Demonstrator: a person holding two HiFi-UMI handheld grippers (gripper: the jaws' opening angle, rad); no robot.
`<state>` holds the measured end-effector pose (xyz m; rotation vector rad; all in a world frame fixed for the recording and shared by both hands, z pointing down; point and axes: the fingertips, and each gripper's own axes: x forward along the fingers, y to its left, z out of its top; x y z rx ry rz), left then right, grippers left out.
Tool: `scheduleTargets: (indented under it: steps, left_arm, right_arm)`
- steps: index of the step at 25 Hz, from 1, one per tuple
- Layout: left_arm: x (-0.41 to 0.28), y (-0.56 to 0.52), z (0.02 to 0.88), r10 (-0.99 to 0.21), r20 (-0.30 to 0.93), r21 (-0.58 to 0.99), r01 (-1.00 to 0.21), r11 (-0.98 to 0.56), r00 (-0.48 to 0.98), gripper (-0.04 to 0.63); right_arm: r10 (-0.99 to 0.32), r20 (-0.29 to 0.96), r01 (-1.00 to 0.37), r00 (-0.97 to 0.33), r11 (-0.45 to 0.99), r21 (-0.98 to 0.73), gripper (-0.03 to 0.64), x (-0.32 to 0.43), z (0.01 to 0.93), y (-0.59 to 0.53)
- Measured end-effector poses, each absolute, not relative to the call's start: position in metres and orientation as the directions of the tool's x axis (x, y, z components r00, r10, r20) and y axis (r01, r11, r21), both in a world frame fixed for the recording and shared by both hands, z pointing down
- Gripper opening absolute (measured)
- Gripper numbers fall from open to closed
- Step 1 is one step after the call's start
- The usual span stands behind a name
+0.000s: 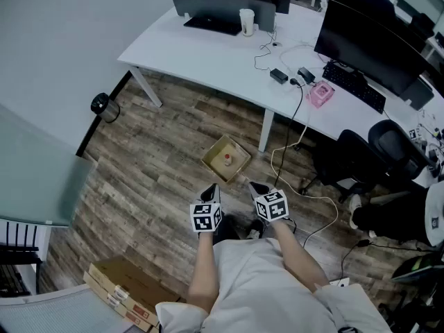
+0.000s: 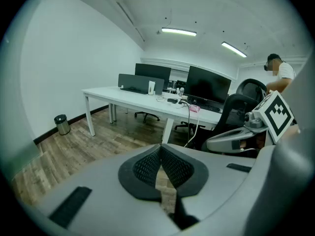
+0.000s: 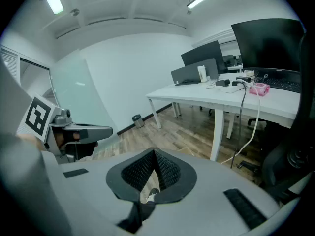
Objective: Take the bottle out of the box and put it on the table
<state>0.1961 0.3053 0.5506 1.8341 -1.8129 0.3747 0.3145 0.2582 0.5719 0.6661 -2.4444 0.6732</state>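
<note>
An open cardboard box (image 1: 225,158) lies on the wooden floor beside a leg of the white table (image 1: 208,57). A small bottle (image 1: 227,159) with a red cap stands upright inside it. My left gripper (image 1: 211,189) and right gripper (image 1: 257,186) hover side by side in front of my body, short of the box and above it. Both are shut with nothing between the pads. In the left gripper view the left gripper (image 2: 160,154) has its tips touching and faces the table (image 2: 128,95). In the right gripper view the right gripper (image 3: 154,154) is likewise closed.
Monitors, a cup (image 1: 247,21), a pink item (image 1: 320,94) and cables sit on the table. A black bin (image 1: 104,106) stands by the wall. Black office chairs (image 1: 368,158) are at the right. Flat cardboard boxes (image 1: 125,290) lie at my lower left beside a glass partition.
</note>
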Motion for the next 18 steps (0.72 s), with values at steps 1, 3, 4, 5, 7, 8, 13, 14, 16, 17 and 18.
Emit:
scheduleTargets:
  steps: [1, 3, 4, 5, 7, 8, 13, 14, 16, 17, 18]
  left_arm:
    - [0.196, 0.305, 0.55, -0.835, 0.546, 0.169, -0.985, 0.035, 0.064, 0.015]
    - [0.195, 0.304, 0.548, -0.832, 0.551, 0.162, -0.987, 0.025, 0.069, 0.015]
    - [0.194, 0.304, 0.548, -0.83, 0.553, 0.16, -0.987, 0.02, 0.073, 0.015]
    - [0.193, 0.304, 0.547, -0.828, 0.556, 0.162, -0.987, 0.016, 0.078, 0.015]
    - [0.192, 0.303, 0.548, -0.823, 0.56, 0.172, -0.985, 0.011, 0.089, 0.015]
    - [0.19, 0.302, 0.548, -0.823, 0.561, 0.179, -0.984, 0.01, 0.093, 0.015]
    - [0.167, 0.295, 0.553, -0.818, 0.561, 0.218, -0.976, -0.001, 0.126, 0.015]
    - [0.159, 0.293, 0.554, -0.816, 0.563, 0.219, -0.976, -0.005, 0.131, 0.014]
    - [0.148, 0.282, 0.556, -0.813, 0.567, 0.214, -0.977, -0.009, 0.131, 0.014]
    - [0.146, 0.274, 0.556, -0.811, 0.568, 0.216, -0.976, -0.015, 0.138, 0.014]
    - [0.147, 0.265, 0.557, -0.809, 0.568, 0.223, -0.974, -0.028, 0.153, 0.014]
  right_arm:
    - [-0.32, 0.581, -0.573, -0.748, 0.753, -0.323, 0.038, 0.314, 0.57, 0.257]
    - [-0.331, 0.573, -0.58, -0.75, 0.744, -0.33, 0.038, 0.312, 0.567, 0.255]
    - [-0.336, 0.569, -0.584, -0.751, 0.739, -0.336, 0.038, 0.31, 0.565, 0.254]
    - [-0.34, 0.565, -0.588, -0.752, 0.733, -0.341, 0.038, 0.308, 0.565, 0.253]
    - [-0.347, 0.563, -0.597, -0.75, 0.722, -0.35, 0.038, 0.305, 0.565, 0.251]
    - [-0.351, 0.564, -0.602, -0.747, 0.716, -0.353, 0.038, 0.303, 0.567, 0.249]
    - [-0.381, 0.557, -0.637, -0.738, 0.665, -0.39, 0.038, 0.286, 0.572, 0.24]
    - [-0.377, 0.553, -0.633, -0.743, 0.664, -0.398, 0.038, 0.279, 0.572, 0.239]
    - [-0.371, 0.553, -0.629, -0.746, 0.664, -0.404, 0.038, 0.271, 0.572, 0.232]
    - [-0.375, 0.553, -0.635, -0.744, 0.655, -0.409, 0.038, 0.272, 0.572, 0.226]
    - [-0.381, 0.554, -0.642, -0.741, 0.644, -0.415, 0.038, 0.273, 0.571, 0.22]
